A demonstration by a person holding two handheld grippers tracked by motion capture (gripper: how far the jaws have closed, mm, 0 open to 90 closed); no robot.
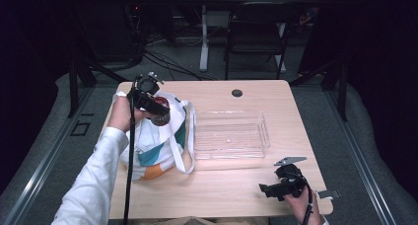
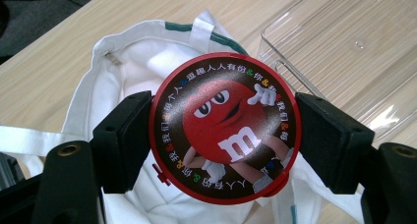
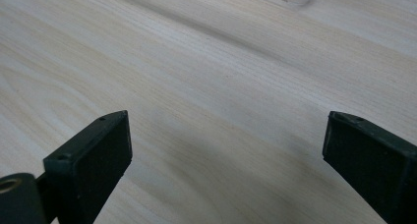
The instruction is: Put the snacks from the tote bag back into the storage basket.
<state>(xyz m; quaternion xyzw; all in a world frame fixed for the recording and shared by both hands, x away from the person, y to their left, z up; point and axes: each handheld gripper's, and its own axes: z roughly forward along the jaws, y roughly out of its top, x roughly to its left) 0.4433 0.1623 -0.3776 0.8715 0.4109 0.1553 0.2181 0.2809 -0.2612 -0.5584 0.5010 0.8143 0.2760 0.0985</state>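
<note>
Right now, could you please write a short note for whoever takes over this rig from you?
Left claw: shut on the round red candy tin, held over the open white tote bag at the table's left side.
Right claw: open with nothing between its pads, near the front right corner of the wooden table.
The clear plastic tray lies beside the bag, with nothing visible in it.
Done: tin gripped and above the bag's mouth.
Left: probably carry the tin across, set it in the tray and release it.
</note>
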